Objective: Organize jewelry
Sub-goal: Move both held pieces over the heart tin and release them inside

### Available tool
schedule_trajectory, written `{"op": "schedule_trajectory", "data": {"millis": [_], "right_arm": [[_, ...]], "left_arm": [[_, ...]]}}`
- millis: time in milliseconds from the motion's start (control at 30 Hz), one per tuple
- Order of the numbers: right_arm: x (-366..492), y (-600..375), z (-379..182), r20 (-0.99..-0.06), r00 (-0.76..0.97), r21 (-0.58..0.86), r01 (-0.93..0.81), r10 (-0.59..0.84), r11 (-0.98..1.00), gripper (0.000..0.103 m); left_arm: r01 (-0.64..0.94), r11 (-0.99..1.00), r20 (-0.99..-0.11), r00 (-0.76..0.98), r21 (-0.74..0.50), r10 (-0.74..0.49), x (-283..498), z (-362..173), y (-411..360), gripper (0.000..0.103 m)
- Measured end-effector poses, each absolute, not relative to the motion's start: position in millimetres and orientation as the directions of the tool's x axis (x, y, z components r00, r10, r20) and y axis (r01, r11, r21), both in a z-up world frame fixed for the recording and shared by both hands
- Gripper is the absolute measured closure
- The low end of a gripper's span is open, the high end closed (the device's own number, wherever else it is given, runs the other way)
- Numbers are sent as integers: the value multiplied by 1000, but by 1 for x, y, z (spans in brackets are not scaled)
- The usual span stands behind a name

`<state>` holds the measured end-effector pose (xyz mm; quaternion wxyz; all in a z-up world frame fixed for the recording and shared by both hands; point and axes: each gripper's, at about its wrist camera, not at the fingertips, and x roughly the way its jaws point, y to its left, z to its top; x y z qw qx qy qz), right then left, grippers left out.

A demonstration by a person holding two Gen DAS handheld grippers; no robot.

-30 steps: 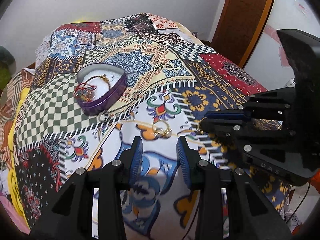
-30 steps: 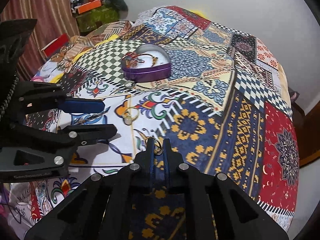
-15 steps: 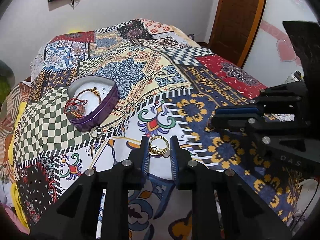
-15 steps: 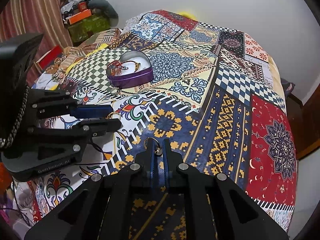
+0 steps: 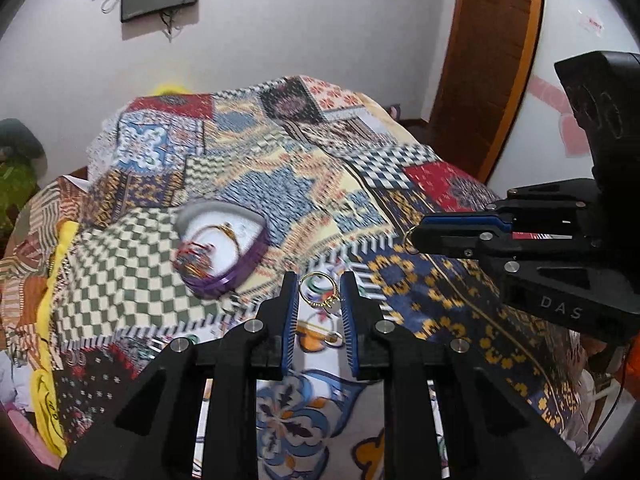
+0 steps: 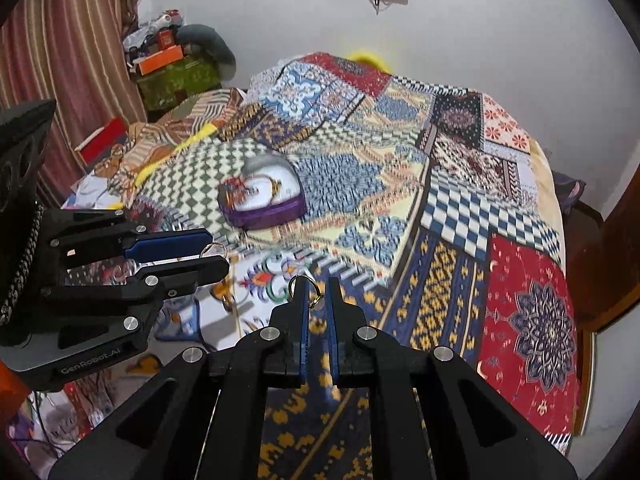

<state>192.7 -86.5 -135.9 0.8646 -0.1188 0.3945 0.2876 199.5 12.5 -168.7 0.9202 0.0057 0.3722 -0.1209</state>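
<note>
Here the left tool [image 5: 319,294] gripped a gold ring [image 5: 320,291], the right tool [image 6: 316,299] apparently pinched another ring [image 6: 303,289], both above the bed [image 5: 420,292] near the purple box [image 5: 224,248].

From my left wrist camera, my left gripper [image 5: 319,292] holds a gold ring [image 5: 319,290] between its blue pads [image 5: 289,322], lifted above the patterned bedspread [image 5: 248,184]. The purple heart-shaped box [image 5: 224,248] sits on the bed ahead and to the left, blurred, with bracelets [image 5: 196,260] inside. My right gripper [image 5: 416,236] reaches in from the right, a small gold ring [image 5: 409,236] pinched at its tip.
</note>
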Motion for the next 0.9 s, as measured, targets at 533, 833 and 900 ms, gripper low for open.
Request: {"op": "schedule_trajectory", "data": {"millis": [533, 833, 900], "right_arm": [[223, -39, -112, -704, 542, 21, -629, 458, 777, 96], [252, -9, -118, -725, 516, 25, -642, 456, 766, 96], [258, -4, -120, -731, 516, 17, -640, 446, 768, 96]], "left_arm": [[99, 991, -647, 751, -92, -135, 227, -154, 75, 83], [84, 989, -665, 733, -123, -145, 254, -167, 89, 83], [82, 989, -671, 727, -124, -144, 259, -171, 91, 83]]}}
